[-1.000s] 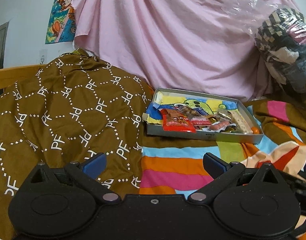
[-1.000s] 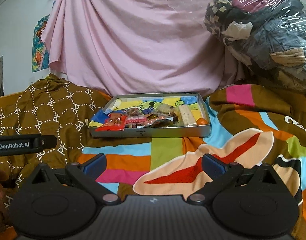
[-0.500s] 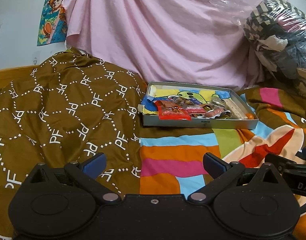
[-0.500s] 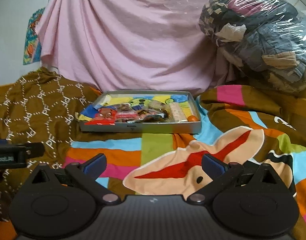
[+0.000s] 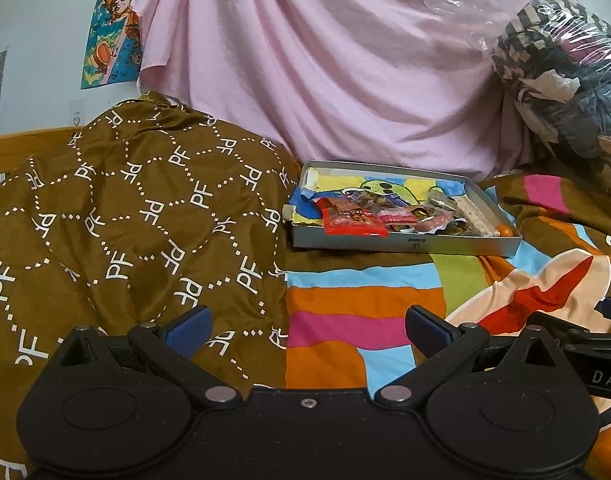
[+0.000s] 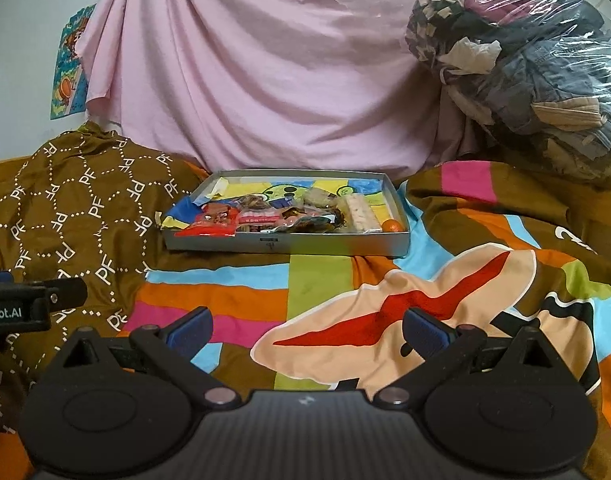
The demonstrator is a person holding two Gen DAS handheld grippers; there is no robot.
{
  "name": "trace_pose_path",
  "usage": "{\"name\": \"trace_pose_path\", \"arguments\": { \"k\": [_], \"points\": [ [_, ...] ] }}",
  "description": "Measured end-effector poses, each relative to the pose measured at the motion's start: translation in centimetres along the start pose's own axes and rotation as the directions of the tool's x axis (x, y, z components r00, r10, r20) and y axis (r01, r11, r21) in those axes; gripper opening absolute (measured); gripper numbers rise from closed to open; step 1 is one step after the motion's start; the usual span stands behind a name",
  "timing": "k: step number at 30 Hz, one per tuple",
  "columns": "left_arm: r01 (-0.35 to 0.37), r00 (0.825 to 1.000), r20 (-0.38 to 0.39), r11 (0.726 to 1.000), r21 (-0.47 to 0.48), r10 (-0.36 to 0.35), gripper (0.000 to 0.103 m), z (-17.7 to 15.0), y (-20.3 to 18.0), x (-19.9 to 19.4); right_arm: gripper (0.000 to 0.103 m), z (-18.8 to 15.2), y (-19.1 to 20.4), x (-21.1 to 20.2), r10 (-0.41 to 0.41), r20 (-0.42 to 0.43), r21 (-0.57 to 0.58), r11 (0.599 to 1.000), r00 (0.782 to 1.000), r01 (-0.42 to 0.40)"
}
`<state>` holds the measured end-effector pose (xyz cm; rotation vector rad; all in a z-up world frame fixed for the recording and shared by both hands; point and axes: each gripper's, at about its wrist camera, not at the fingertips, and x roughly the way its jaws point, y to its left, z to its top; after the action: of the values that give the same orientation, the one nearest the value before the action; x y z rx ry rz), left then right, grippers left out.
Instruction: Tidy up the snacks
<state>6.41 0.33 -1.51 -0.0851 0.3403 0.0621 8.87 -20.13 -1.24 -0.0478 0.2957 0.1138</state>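
- The grey tray (image 5: 405, 244) of snacks sits on the striped bedspread (image 5: 365, 312), well ahead of both tongs, with the pink sheet (image 5: 345, 60) hanging just behind it.
- In the tray lie a red packet (image 5: 353, 222), a pale wafer bar (image 6: 359, 212) and a small orange ball (image 6: 392, 225) in the near right corner, among other wrappers too jumbled to tell apart.
- The left tongs (image 5: 307, 322) are spread wide and hold nothing; the right tongs (image 6: 307, 322) are likewise spread and bare.
- Nothing stands between either tongs and the tray; only flat bedspread lies there.
- A brown "PF" blanket (image 5: 125, 220) is heaped left of the tray, touching its left end.
- A plastic-wrapped bundle of clothes (image 6: 525, 60) rises at the right rear.
- The left view shows the cartoon poster (image 5: 113, 24) whole; the right view catches only its edge.
- Each view catches the other tool's black body at its side edge.
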Motion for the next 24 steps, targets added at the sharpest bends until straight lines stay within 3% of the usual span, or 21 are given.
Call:
{"name": "trace_pose_path", "arguments": {
  "k": [24],
  "points": [
    [-0.003, 1.0, -0.011, 1.0, -0.012, 0.003, 0.102, -0.19, 0.14, 0.01, 0.103, -0.08, 0.32, -0.02, 0.008, 0.003, -0.016, 1.0, 1.0, -0.008]
  ]
}}
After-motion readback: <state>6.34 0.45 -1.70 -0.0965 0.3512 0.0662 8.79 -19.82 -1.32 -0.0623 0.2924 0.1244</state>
